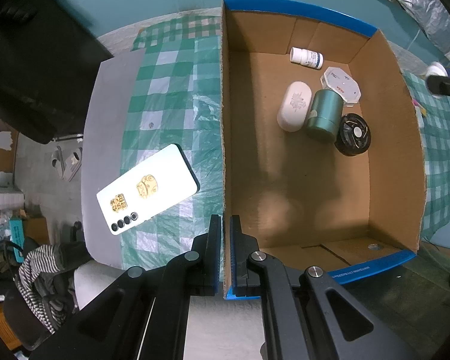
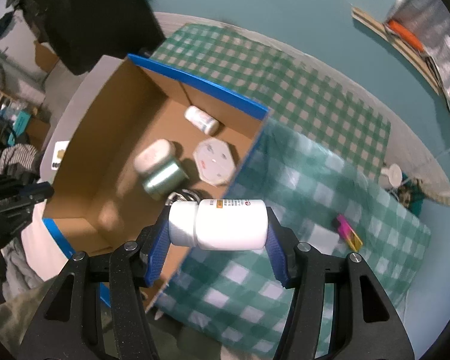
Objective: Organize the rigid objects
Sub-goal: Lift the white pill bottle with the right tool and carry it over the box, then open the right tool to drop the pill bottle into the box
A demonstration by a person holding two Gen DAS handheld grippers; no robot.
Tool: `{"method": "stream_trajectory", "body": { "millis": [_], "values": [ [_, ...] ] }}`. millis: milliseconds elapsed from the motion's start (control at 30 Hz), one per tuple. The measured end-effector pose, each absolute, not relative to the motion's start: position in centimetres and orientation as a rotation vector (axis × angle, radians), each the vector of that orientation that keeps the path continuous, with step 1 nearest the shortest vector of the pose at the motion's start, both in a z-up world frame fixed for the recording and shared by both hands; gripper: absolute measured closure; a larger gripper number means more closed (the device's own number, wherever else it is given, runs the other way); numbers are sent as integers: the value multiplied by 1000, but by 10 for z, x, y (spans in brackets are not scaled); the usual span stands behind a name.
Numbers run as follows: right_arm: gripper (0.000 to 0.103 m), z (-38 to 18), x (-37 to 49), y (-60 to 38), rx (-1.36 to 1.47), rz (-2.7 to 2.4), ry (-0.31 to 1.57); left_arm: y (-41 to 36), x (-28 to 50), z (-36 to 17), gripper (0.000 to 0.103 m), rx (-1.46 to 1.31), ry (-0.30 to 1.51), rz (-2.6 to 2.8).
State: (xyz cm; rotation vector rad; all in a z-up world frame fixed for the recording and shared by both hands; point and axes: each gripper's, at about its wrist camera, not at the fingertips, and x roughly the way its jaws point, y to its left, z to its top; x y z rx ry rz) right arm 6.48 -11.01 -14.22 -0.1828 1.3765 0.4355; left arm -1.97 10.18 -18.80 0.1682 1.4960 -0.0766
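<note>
Bottle [image 2: 222, 223], white plastic, we judge light, stiff, smooth and likely slippery. Right gripper [image 2: 217, 234] pinches it end to end, cap to base, above the cardboard box's [image 2: 243, 105] right wall. Left gripper [image 1: 223, 249] is clamped on the box's left wall, near corner. Checked cloth [image 2: 315, 114] covers the table; phone [image 1: 148, 189] lies left of the box.

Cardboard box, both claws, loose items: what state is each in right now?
Cardboard box: open, holding five items.
Left claw: clamped on the box's side wall.
Right claw: shut on white pill bottle, held sideways, capped.
Small pill bottle: lying in box.
Green canister: in box.
Phone: face down on the table.
</note>
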Motion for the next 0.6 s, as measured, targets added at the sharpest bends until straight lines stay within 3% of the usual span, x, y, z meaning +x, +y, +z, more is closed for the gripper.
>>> {"method": "stream_trajectory", "body": {
  "millis": [600],
  "values": [
    [45, -164, 77, -57, -285, 496, 1396, 102, -19, -187, 99, 171, 1496, -79]
  ]
}}
